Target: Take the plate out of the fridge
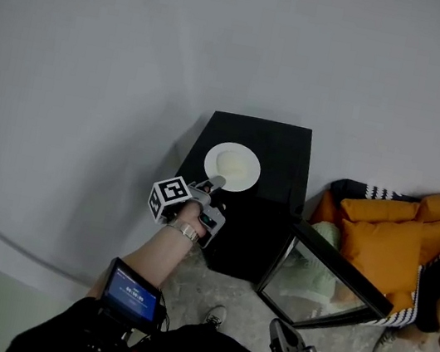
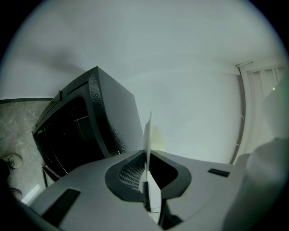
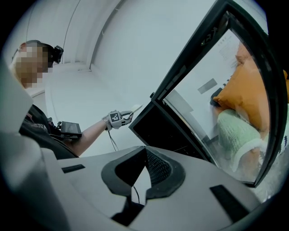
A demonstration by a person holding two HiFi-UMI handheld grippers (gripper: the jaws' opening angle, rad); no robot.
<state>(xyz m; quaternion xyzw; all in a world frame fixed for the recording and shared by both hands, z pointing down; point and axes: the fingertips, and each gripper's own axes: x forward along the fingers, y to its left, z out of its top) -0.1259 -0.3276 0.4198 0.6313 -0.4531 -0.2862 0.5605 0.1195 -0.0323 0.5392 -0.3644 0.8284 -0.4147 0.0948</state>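
Gripping plate [image 1: 232,166] by near rim: left tongs [image 1: 215,182] clamped on it, plate edge-on between pads. Plate lies ahead of tongs, outside fridge [image 1: 284,148], over its top toward front-left corner; contact with top unclear. Right tongs [image 3: 145,149] together, empty, low beside open door [image 1: 329,274], well apart.

The plate [image 1: 232,166] is round, white and shallow with nothing on it, pinched at its near rim between the fingers [image 1: 217,183] of the left gripper [image 1: 212,185] and lying roughly flat; from the head view it overlaps the top of the fridge [image 1: 283,153], and whether it touches that top cannot be told. The fridge is a small black cabinet on the speckled floor [image 1: 208,291] against the pale wall [image 1: 137,72], its glass-fronted door [image 1: 329,276] swung wide open to the right, its inside dark
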